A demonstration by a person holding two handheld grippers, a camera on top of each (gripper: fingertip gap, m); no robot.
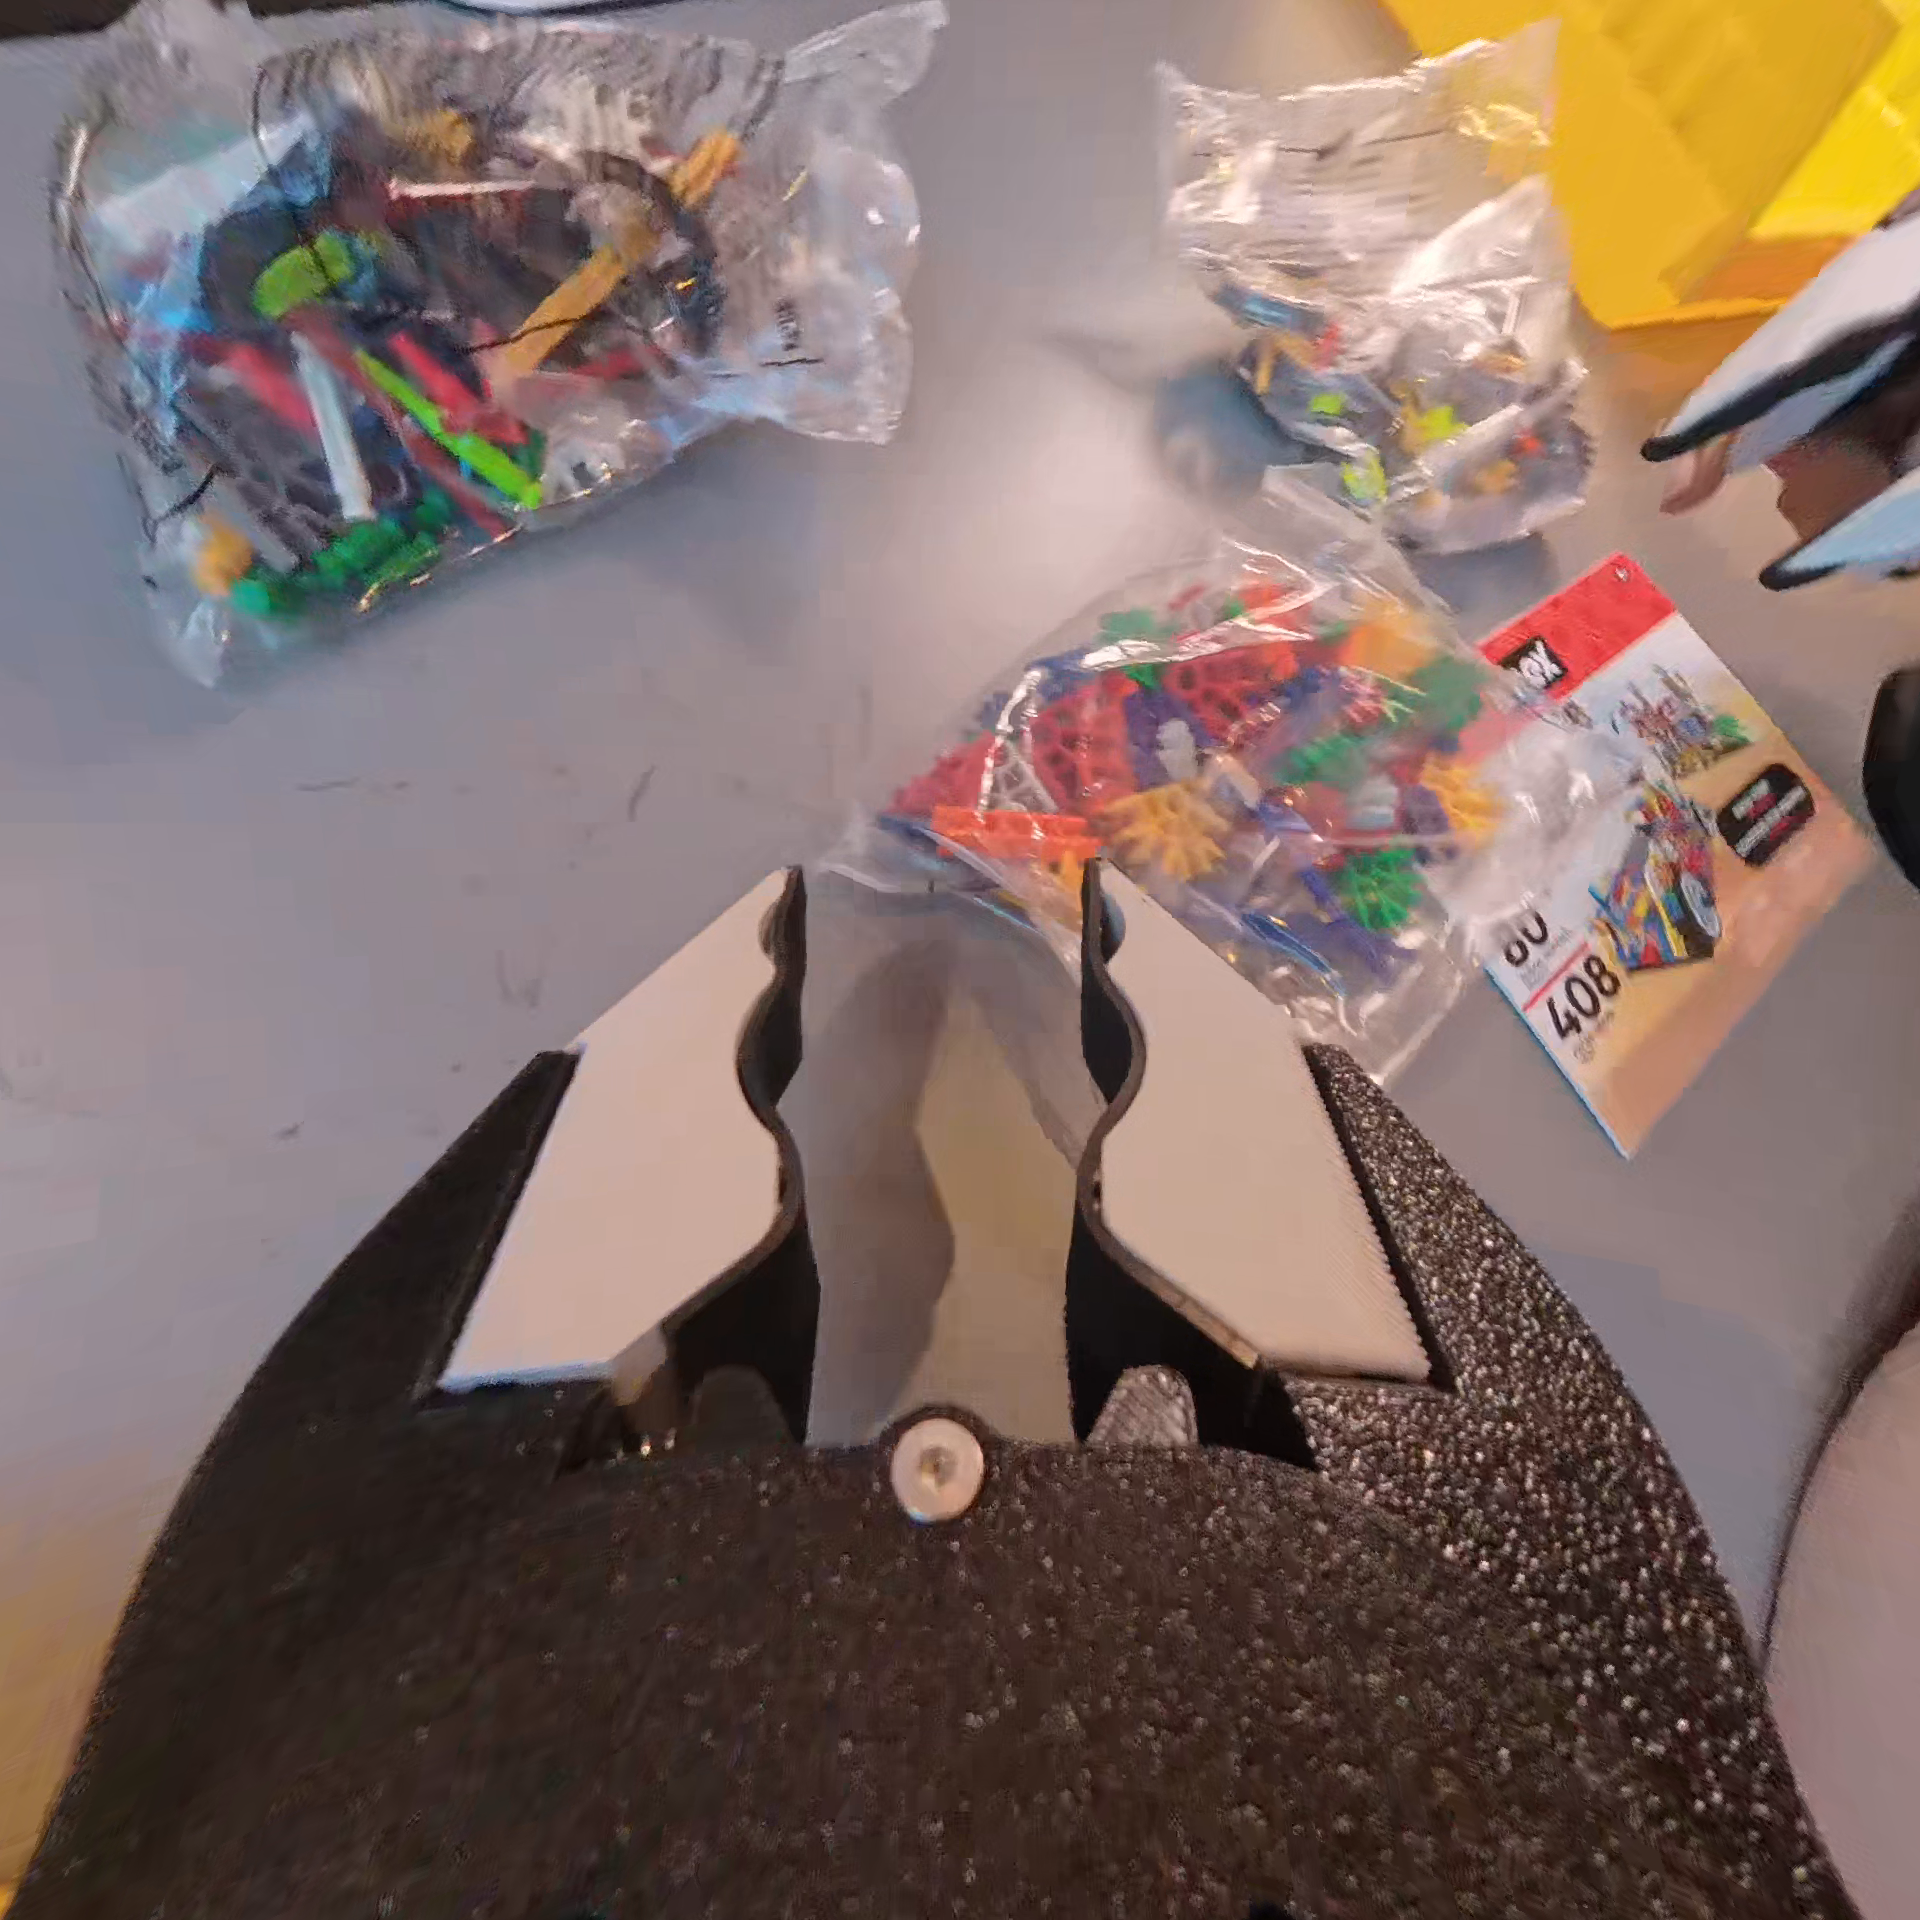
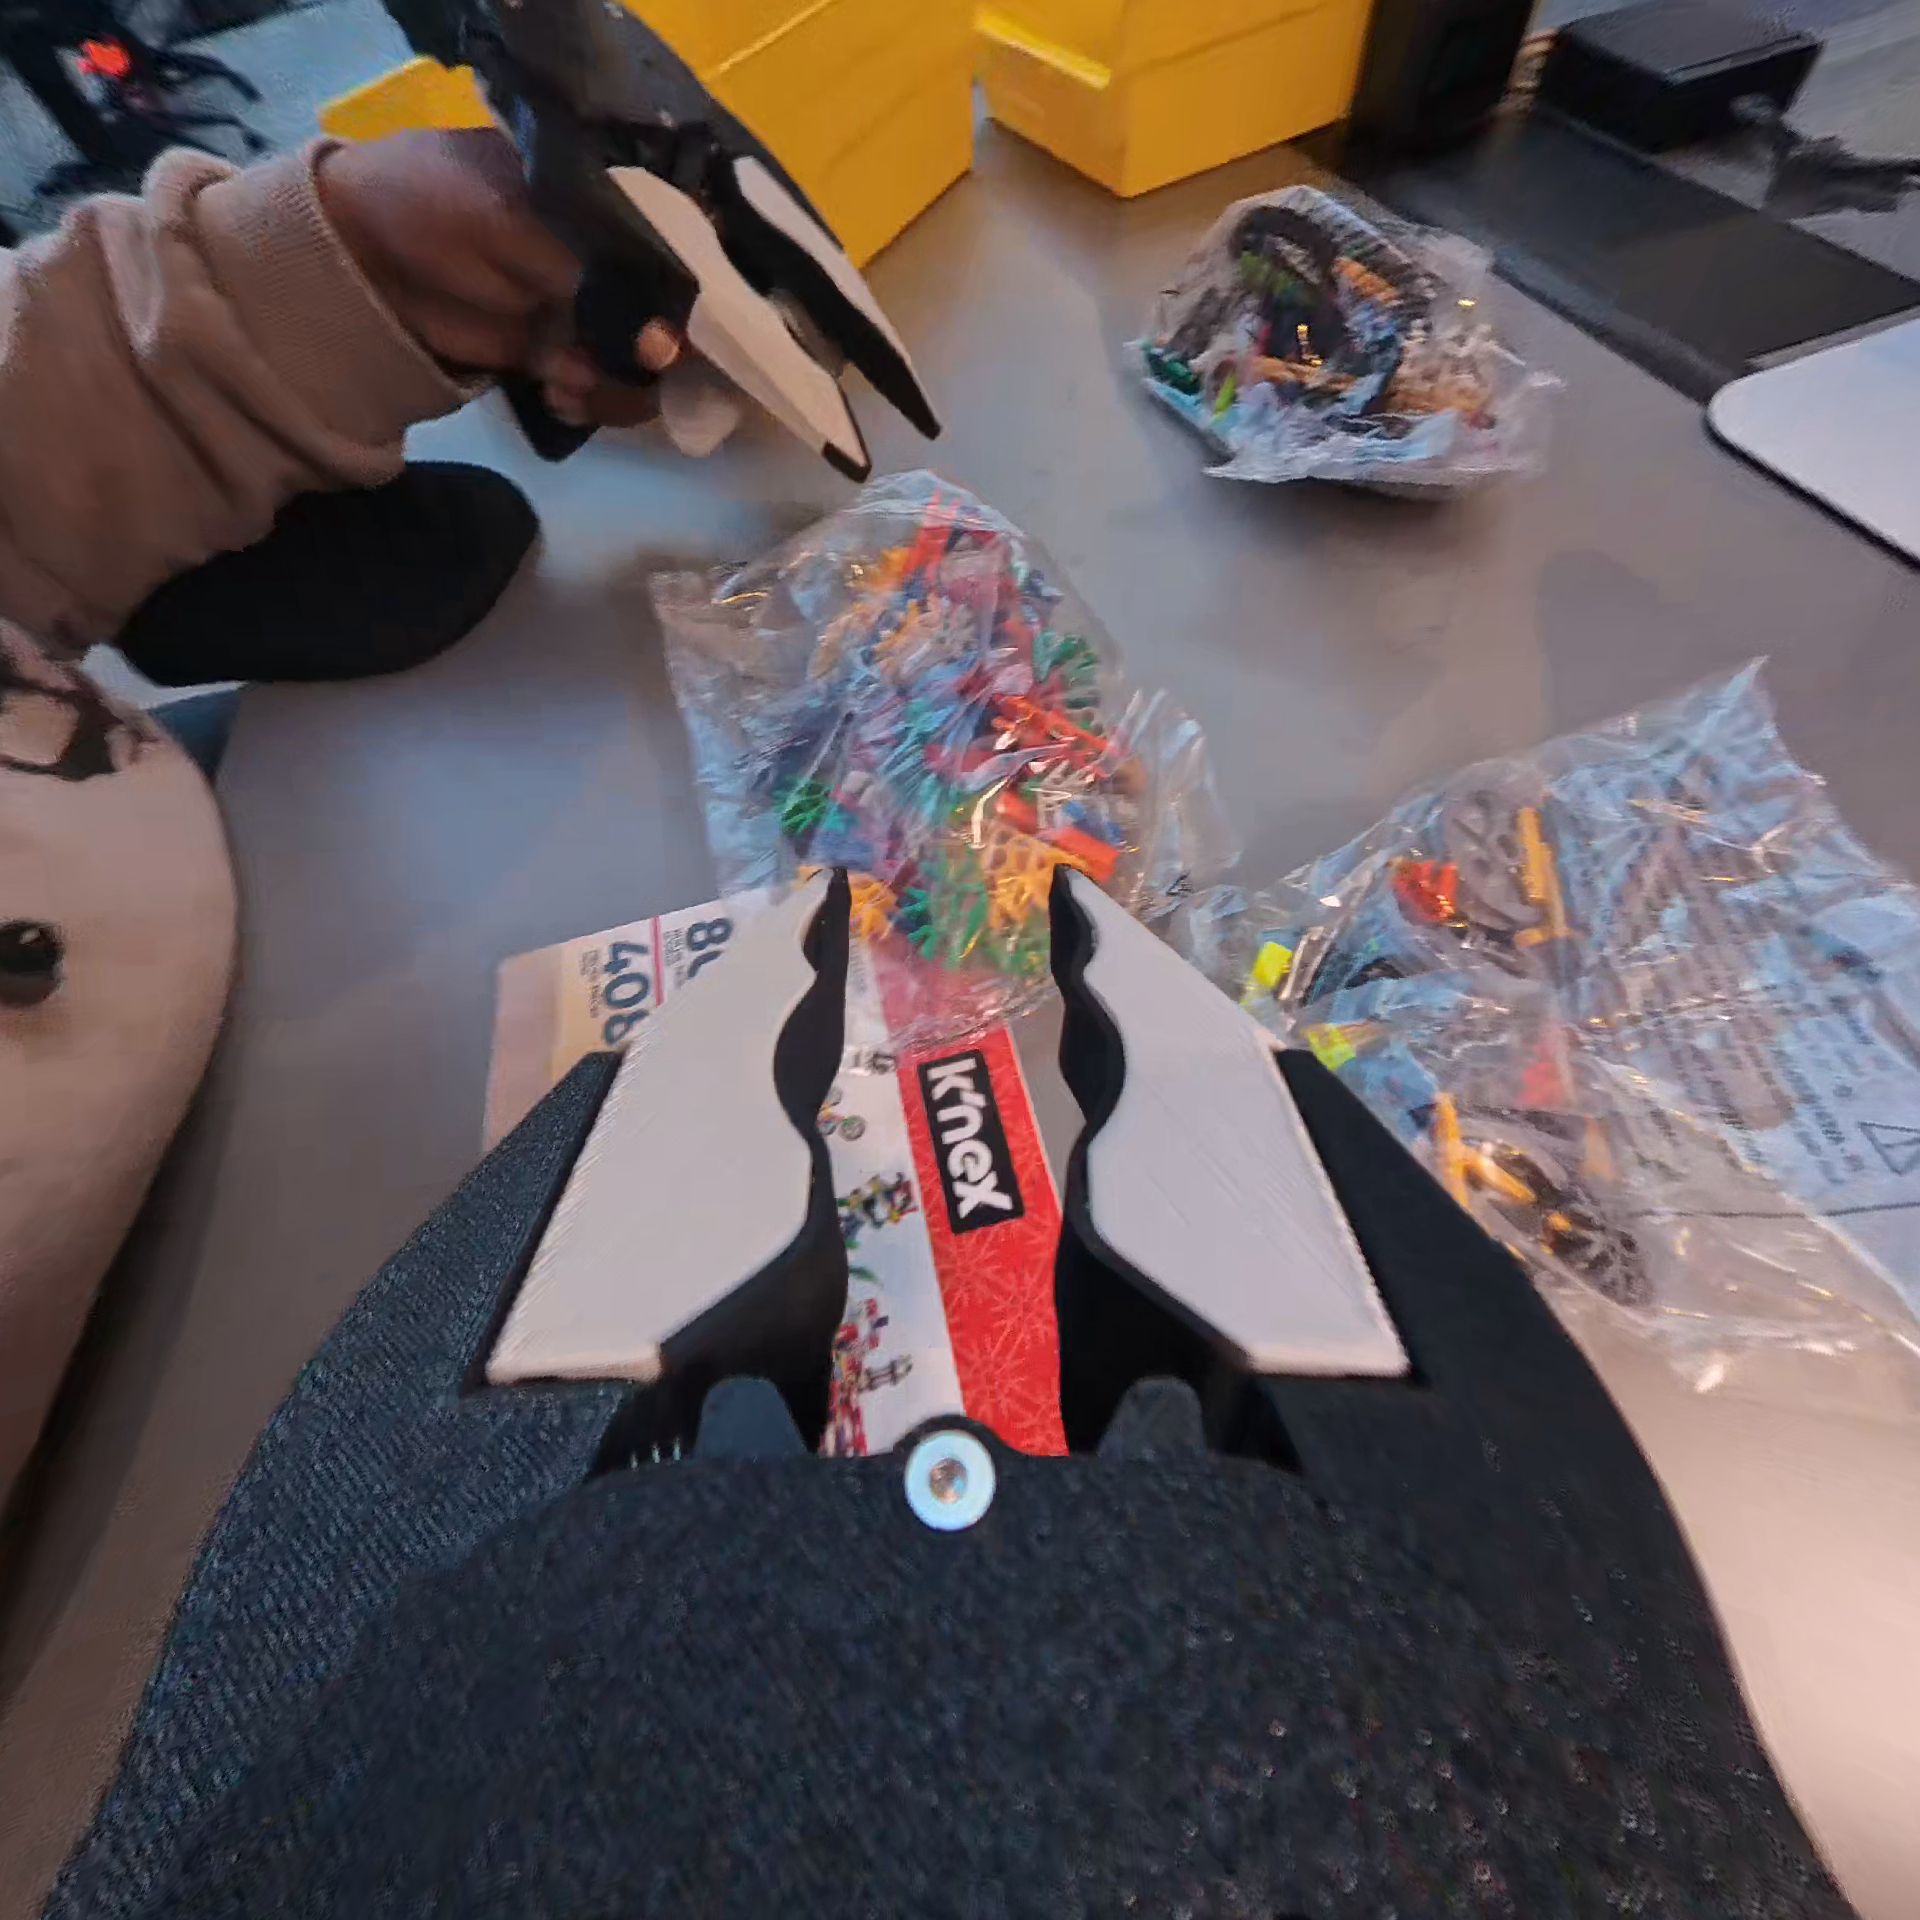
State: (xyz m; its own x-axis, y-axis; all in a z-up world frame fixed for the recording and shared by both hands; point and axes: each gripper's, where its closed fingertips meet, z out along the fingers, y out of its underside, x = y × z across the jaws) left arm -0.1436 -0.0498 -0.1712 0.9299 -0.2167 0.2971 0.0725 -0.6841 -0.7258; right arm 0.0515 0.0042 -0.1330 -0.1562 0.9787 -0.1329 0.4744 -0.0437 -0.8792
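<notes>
The left tongs [image 1: 943, 873] [image 2: 894, 449] are held apart with nothing between them, over bare grey surface [image 1: 520, 831], with the right tip at the near-left corner of a clear bag of bright connectors [image 1: 1226, 790] [image 2: 935, 748]; whether plastic is touched there cannot be told. In the right wrist view these tongs are seen gripped by a hand [image 2: 488, 270] in a beige sleeve, tilted down and ending just beside the bag's far edge. The right tongs [image 2: 945, 878] [image 1: 1714, 514] are likewise held apart and empty. They are poised over a printed booklet [image 2: 966, 1195] [image 1: 1683, 883], whose red band is seen through the gap, and the tips are aimed at the near end of the same bag. That bag lies flat in the middle of the surface, partly overlapping the booklet, and is packed with red, orange, green, blue and purple pieces. In the left wrist view two more clear bags are seen farther off and well apart from both tongs: a large bag of rods and dark parts [image 1: 436, 343] at the far left, and a smaller crumpled bag [image 1: 1382, 343] at the far right, just beside a yellow box [image 1: 1714, 135] [image 2: 1143, 94]. Both views are somewhat blurred, so finer detail cannot be made out.
</notes>
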